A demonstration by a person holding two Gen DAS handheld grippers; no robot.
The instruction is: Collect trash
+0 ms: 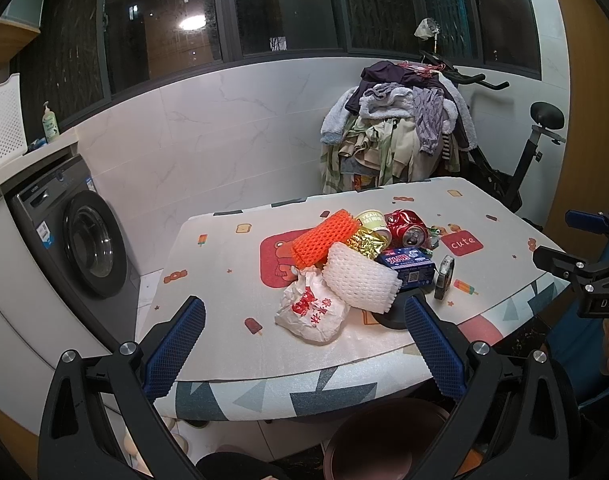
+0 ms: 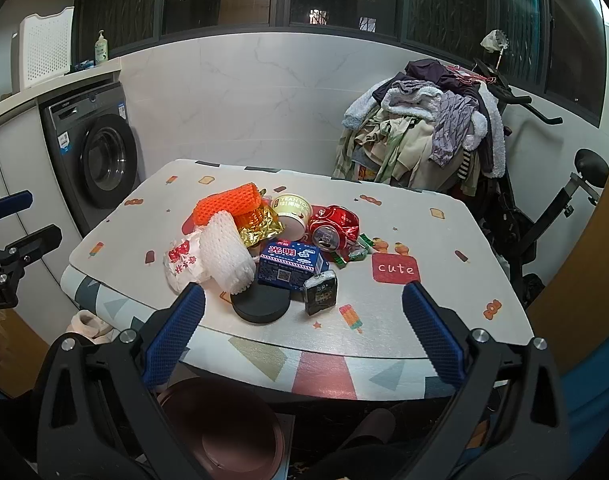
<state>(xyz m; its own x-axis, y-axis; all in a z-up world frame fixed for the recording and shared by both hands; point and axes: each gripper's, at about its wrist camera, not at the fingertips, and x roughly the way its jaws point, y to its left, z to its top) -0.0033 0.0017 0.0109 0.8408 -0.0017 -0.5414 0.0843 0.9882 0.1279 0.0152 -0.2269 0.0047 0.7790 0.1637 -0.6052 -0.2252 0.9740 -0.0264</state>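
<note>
1. While both tools are held back from the near table edge, the left gripper (image 1: pixel 304 344) and the right gripper (image 2: pixel 303 336) are seen with jaws spread wide and nothing between them.
2. The trash is heaped mid-table on the printed tablecloth (image 2: pixel 444 280): an orange foam net sleeve (image 2: pixel 228 204) at 11 o'clock, a white foam net sleeve (image 2: pixel 226 258) at 8 o'clock, a crumpled white paper wrapper with red print (image 1: pixel 310 312) at the near left.
3. A crushed red drink can (image 2: pixel 334 226) lies at 1 o'clock, a blue cardboard carton (image 2: pixel 290 266) at centre, a black round lid (image 2: pixel 260 306) at 6 o'clock.
4. The foam and paper are judged light and soft, best pinched across the middle; the can is judged stiff and slippery, best taken across its dented waist.
5. Open cloth is left from 3 to 5 o'clock; a reddish-brown round bin (image 2: pixel 220 436) is seen below the near edge.
</note>
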